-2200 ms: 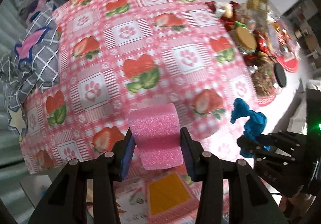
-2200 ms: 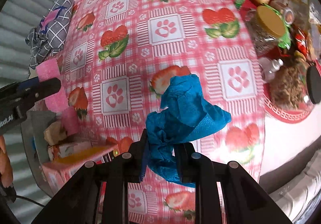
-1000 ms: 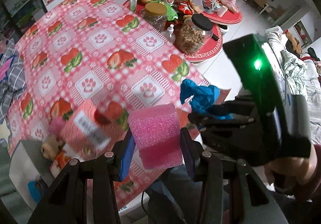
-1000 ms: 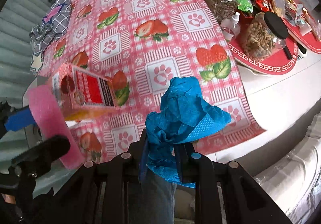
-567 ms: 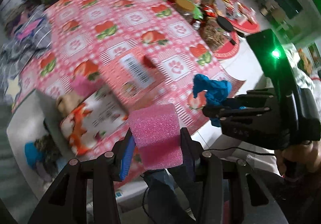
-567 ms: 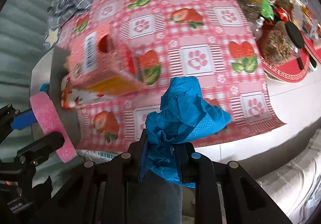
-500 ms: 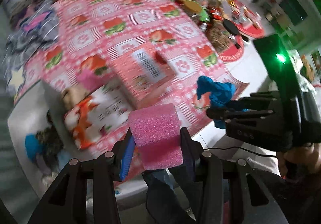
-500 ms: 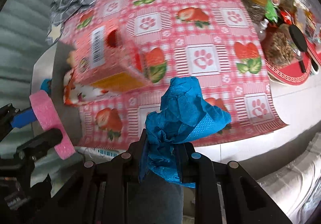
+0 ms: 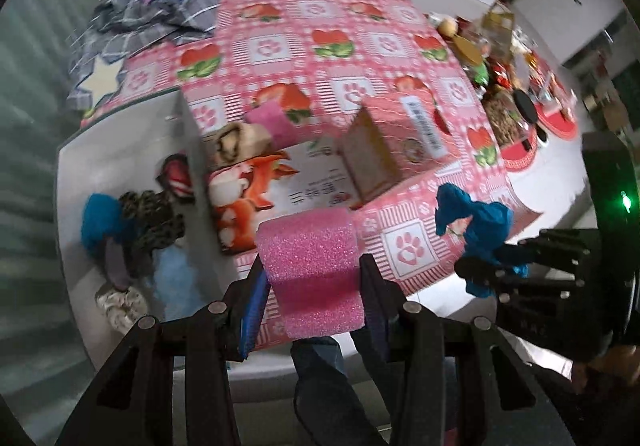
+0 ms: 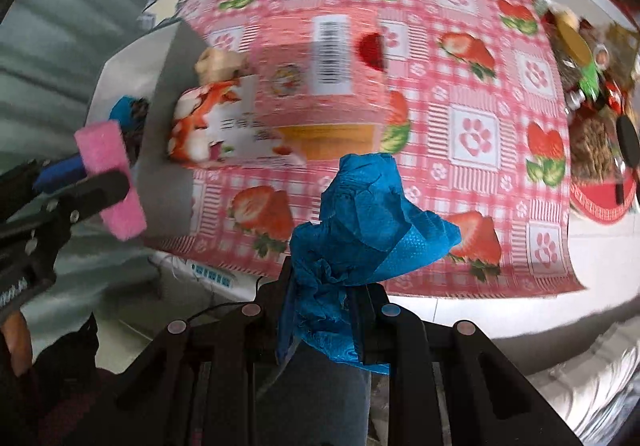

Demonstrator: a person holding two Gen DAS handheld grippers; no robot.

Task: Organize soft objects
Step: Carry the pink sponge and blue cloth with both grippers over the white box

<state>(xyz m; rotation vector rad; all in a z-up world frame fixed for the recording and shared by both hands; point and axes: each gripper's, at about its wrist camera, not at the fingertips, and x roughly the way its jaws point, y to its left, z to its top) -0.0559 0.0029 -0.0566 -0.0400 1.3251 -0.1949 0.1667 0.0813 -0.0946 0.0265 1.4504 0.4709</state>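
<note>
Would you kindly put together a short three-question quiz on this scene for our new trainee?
1. True or false: the left claw is empty.
2. What does the right claw hold? A) a jar B) a crumpled blue cloth C) a box
3. Fill in: behind the pink sponge, on the strawberry tablecloth, lies a tipped pink ____.

Key
1. False; it grips the pink sponge.
2. B, the blue cloth.
3. Box.
</note>
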